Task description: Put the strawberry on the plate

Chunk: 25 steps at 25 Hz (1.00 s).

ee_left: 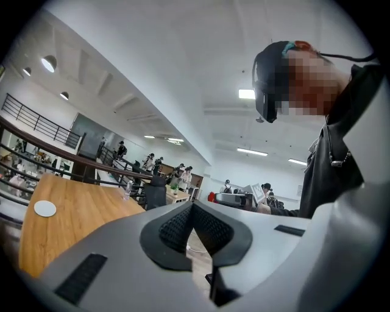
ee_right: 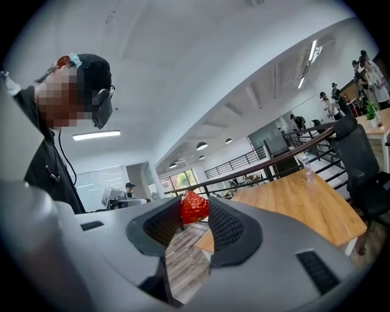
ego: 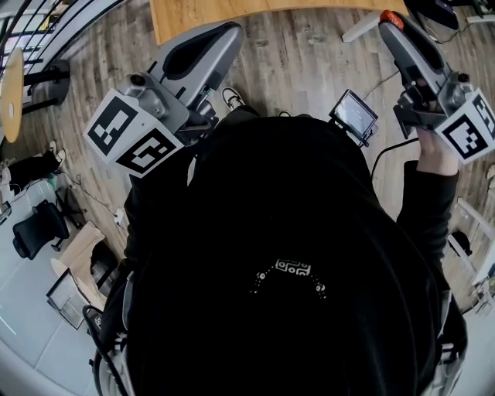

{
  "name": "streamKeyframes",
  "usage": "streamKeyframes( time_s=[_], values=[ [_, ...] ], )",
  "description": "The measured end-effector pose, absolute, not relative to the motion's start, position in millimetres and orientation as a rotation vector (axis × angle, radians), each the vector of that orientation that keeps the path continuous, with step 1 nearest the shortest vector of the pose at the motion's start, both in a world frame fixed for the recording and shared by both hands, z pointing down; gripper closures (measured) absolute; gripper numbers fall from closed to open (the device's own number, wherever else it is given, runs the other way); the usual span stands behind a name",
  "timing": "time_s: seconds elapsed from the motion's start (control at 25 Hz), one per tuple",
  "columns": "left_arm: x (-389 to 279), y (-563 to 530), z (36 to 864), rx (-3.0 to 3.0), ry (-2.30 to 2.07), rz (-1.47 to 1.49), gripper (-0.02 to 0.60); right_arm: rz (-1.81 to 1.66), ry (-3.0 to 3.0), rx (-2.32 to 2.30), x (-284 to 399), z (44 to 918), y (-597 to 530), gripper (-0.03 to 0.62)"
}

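A red strawberry [ee_right: 194, 209] is pinched between the tips of my right gripper [ee_right: 195, 203], which is shut on it. In the head view the strawberry [ego: 392, 17] shows as a red spot at the tip of the right gripper [ego: 389, 25], top right, held over the wood floor beside the table. My left gripper [ee_left: 194, 205] has its pad tips together and nothing between them. In the head view the left gripper [ego: 223, 35] points at the table edge. A small white round plate [ee_left: 45, 208] lies on the wooden table [ee_left: 85, 213], far left.
The wooden table [ego: 232, 14] runs along the top of the head view, and the person's dark torso fills the middle. A small screen [ego: 354, 114] and cables lie on the floor. A black office chair [ee_right: 359, 161] and a bottle [ee_right: 308, 173] stand by the table. People sit far behind.
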<state>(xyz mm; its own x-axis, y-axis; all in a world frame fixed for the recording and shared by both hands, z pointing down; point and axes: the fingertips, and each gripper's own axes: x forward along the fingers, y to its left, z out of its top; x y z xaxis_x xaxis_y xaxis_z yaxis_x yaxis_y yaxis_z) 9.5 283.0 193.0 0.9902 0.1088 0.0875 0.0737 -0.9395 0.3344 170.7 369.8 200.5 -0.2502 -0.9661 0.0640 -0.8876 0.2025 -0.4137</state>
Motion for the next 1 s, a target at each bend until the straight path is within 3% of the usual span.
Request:
streamKeyframes(
  time_s=[1.0],
  values=[
    [-9, 116, 195, 2.768, 0.184, 0.127, 0.581, -0.576, 2.393, -1.744, 109, 178, 169, 0.448]
  ],
)
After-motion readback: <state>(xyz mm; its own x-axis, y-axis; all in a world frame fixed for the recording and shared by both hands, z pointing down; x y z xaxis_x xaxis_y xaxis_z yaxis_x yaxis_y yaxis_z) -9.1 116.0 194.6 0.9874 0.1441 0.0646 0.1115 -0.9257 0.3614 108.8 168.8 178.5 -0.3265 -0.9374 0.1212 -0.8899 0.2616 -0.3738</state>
